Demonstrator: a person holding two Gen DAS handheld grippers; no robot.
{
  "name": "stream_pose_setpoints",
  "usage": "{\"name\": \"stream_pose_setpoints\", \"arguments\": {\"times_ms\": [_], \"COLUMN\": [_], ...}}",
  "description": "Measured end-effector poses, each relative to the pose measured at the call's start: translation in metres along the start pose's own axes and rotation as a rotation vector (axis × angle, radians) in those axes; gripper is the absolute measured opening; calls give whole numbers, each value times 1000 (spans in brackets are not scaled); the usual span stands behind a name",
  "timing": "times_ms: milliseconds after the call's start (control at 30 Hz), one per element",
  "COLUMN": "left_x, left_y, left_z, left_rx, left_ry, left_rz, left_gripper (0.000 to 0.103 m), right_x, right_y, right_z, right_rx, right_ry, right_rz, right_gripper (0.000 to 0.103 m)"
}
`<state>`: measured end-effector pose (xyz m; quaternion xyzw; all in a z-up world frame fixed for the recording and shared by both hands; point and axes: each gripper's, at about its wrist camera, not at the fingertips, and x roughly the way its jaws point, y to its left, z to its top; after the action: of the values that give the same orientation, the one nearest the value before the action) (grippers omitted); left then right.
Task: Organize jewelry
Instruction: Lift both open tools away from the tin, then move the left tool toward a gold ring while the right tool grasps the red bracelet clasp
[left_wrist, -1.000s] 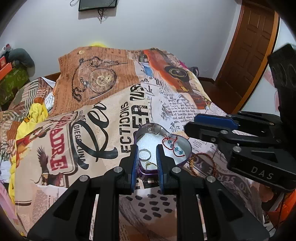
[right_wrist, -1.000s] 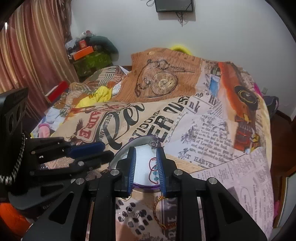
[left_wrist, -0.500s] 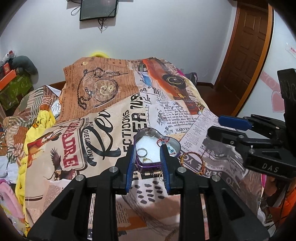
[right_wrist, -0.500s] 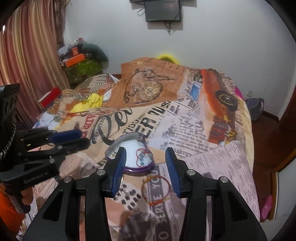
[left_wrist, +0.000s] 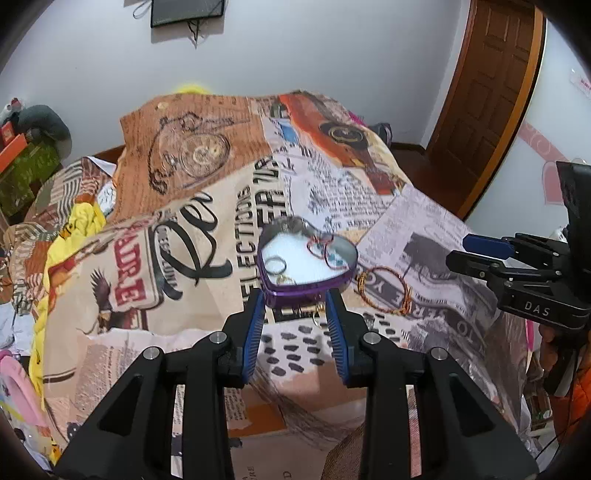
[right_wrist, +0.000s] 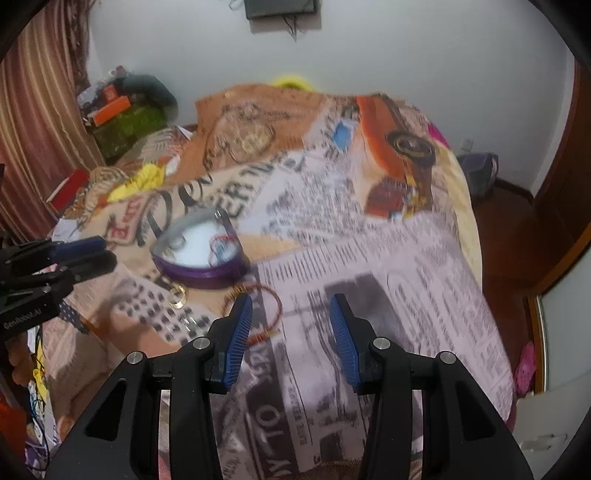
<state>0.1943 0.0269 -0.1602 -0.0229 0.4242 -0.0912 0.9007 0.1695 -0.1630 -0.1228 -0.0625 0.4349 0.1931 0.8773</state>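
Note:
A purple heart-shaped tin (left_wrist: 306, 291) (right_wrist: 201, 275) lies open on the printed bedspread. Inside it are a silver ring (left_wrist: 276, 264), a gold ring (left_wrist: 285, 280) and a red beaded bracelet (left_wrist: 325, 251). A copper wire bangle (left_wrist: 384, 290) (right_wrist: 258, 314) lies on the bedspread right of the tin. A small gold ring (right_wrist: 177, 297) lies at the tin's front. My left gripper (left_wrist: 295, 299) is open and empty just in front of the tin. My right gripper (right_wrist: 291, 306) is open and empty, pulled back to the right over the bedspread; it also shows in the left wrist view (left_wrist: 476, 251).
The bedspread (left_wrist: 184, 258) covers the whole bed. Yellow cloth (left_wrist: 81, 218) and clutter lie at the left edge. Boxes (right_wrist: 122, 118) stand in the far left corner by a curtain. A wooden door (left_wrist: 491, 92) is at the right.
Both grippers have opened wider and drawn back from the tin. The right gripper has swung to the right, so the tin now sits to its left.

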Motion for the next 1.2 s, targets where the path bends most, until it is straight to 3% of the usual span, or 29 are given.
{"name": "stream_pose_setpoints", "arguments": {"times_ms": [433,733,933,1100,1200], "left_x": [38,54,61,67,71], "left_y": [-6,-4,-9,-15,-15], "left_z": [-22,-26,-23,-20,-17], "left_rx": [20,28,46,77,69], "left_ry": [120,154,149,146,143], "left_rz": [-20,-32,-49,-63,-70], "left_gripper": [33,34,38,38,38], "right_x": [33,48,49,40,45], "right_y": [17,13,-14,-16,-9], "right_z": [-17,-23,-18,-13,-12], "right_rx": [-11,-95,-52,16,16], "right_ry": [77,112,111,79,77], "right_rz": [53,-34,-88,-4,5], "right_gripper": [40,43,45,45,45]}}
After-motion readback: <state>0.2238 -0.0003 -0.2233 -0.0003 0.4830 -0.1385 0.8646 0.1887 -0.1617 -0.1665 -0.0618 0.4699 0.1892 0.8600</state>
